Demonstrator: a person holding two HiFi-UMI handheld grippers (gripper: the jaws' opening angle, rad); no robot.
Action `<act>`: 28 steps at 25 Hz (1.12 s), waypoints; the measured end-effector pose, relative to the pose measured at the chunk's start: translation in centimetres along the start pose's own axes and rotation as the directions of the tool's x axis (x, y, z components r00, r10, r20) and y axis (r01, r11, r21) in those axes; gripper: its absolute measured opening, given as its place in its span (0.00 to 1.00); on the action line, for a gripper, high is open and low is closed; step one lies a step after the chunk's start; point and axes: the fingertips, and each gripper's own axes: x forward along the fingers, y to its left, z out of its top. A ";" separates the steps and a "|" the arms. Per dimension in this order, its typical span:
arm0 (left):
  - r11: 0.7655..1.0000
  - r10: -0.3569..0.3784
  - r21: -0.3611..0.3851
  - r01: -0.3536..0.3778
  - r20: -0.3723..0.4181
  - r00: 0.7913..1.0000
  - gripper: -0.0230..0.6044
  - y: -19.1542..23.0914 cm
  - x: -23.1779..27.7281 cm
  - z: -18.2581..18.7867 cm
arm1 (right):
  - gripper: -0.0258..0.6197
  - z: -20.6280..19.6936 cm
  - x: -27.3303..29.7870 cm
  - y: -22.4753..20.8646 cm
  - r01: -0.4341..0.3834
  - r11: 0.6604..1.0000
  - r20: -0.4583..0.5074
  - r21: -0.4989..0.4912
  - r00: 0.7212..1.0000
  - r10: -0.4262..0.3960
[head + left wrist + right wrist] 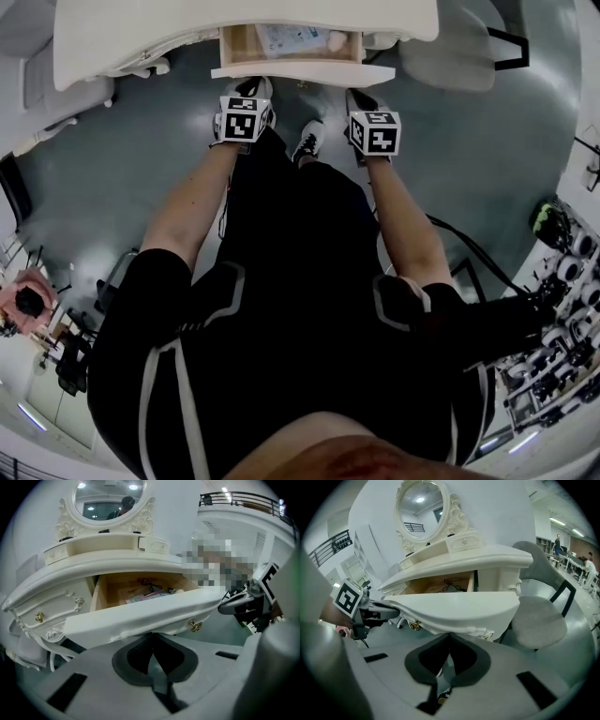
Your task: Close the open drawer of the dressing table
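Drawer (302,71) of the dressing table (56,604) stands pulled well out towards me. Its wood-lined box shows papers (140,597) and a small dark tangle I can't identify. My left hand-held gripper (251,88) and right hand-held gripper (357,96) are both clenched on nothing, jaws pressed together. Each nose sits at the lower edge of the curved cream front, one towards either end; whether they actually touch it I can't quite tell.

I judge this a good setup. I'd push with both noses at once, level and at the same pace, so the box runs straight and doesn't skew and jam. I'd keep off the brass knob (194,625) and the carved trim, and ease off near the end so nothing slams.

The tabletop (487,557) above is glossy cream and carries an oval mirror (423,508) with little drawers at its foot. Below is a smooth grey floor (112,178). A grey padded chair (539,616) sits just to the right of the table, with railings and desks farther back.
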 end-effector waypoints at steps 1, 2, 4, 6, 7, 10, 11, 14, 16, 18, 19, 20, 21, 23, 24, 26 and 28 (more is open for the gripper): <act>1.000 -0.002 0.012 0.002 0.001 1.000 0.04 0.1 0.2 0.3 | 0.05 0.3 0.1 -0.1 0.002 1.000 0.003 0.001 1.000 -0.002; 1.000 -0.004 0.017 0.004 -0.001 1.000 0.04 0.2 0.4 0.5 | 0.05 0.7 0.2 -0.2 0.003 1.000 0.004 0.004 1.000 -0.003; 1.000 -0.009 0.015 0.009 -0.006 1.000 0.04 0.5 0.8 1.1 | 0.05 1.3 0.6 -0.6 0.009 1.000 0.009 0.012 1.000 -0.009; 1.000 -0.012 0.010 0.012 -0.011 1.000 0.04 1.0 1.3 1.6 | 0.05 2.0 1.0 -1.0 0.016 1.000 0.016 0.020 1.000 -0.016; 1.000 -0.014 0.005 0.015 -0.013 1.000 0.04 1.2 1.5 1.9 | 0.05 2.3 1.2 -1.0 0.018 1.000 0.019 0.023 1.000 -0.018; 0.999 -0.034 0.026 0.035 -0.024 0.999 0.04 1.8 1.9 2.3 | 0.05 3.1 2.1 -0.9 0.018 0.999 0.024 0.030 1.000 -0.019; 0.998 -0.039 0.045 0.040 -0.030 0.999 0.04 2.1 2.1 2.4 | 0.05 3.4 2.4 -0.7 0.020 0.999 0.026 0.036 0.999 -0.021; 0.996 -0.036 0.077 0.040 -0.043 0.998 0.04 3.3 2.6 2.8 | 0.05 4.5 3.4 -0.2 0.019 0.998 0.034 0.057 0.999 -0.021; 0.997 -0.029 0.076 0.033 -0.049 0.998 0.04 3.8 3.0 3.1 | 0.05 5.2 3.9 -0.1 0.018 0.998 0.038 0.061 0.999 -0.020; 0.997 -0.030 0.070 0.034 -0.061 0.998 0.04 4.1 3.4 3.4 | 0.05 5.7 4.4 -0.4 0.025 0.997 0.039 0.071 0.999 -0.028; 0.997 -0.030 0.073 0.035 -0.066 0.997 0.04 4.3 3.5 3.6 | 0.05 5.9 4.6 -0.6 0.030 0.996 0.040 0.083 0.999 -0.033; 0.996 -0.031 0.079 0.036 -0.068 0.997 0.04 4.6 3.7 3.9 | 0.05 6.1 4.8 -0.7 0.033 0.995 0.043 0.095 0.998 -0.038; 0.996 -0.033 0.086 0.039 -0.068 0.997 0.04 4.8 3.9 4.1 | 0.05 6.4 5.0 -0.7 0.036 0.994 0.047 0.106 0.998 -0.042; 0.994 -0.042 0.098 0.048 -0.068 0.997 0.04 5.1 4.3 4.7 | 0.05 7.0 5.4 -0.9 0.044 0.992 0.058 0.116 0.997 -0.051; 0.993 -0.046 0.103 0.052 -0.066 0.997 0.04 5.3 4.5 5.1 | 0.05 7.3 5.5 -1.1 0.050 0.992 0.064 0.114 0.996 -0.058; 0.992 -0.051 0.109 0.058 -0.062 0.997 0.04 5.5 4.9 5.6 | 0.05 8.0 6.0 -1.3 0.065 0.992 0.074 0.107 0.995 -0.074; 0.991 -0.058 0.116 0.065 -0.062 0.996 0.04 5.8 5.3 6.0 | 0.05 8.5 6.4 -1.5 0.076 0.991 0.083 0.113 0.993 -0.086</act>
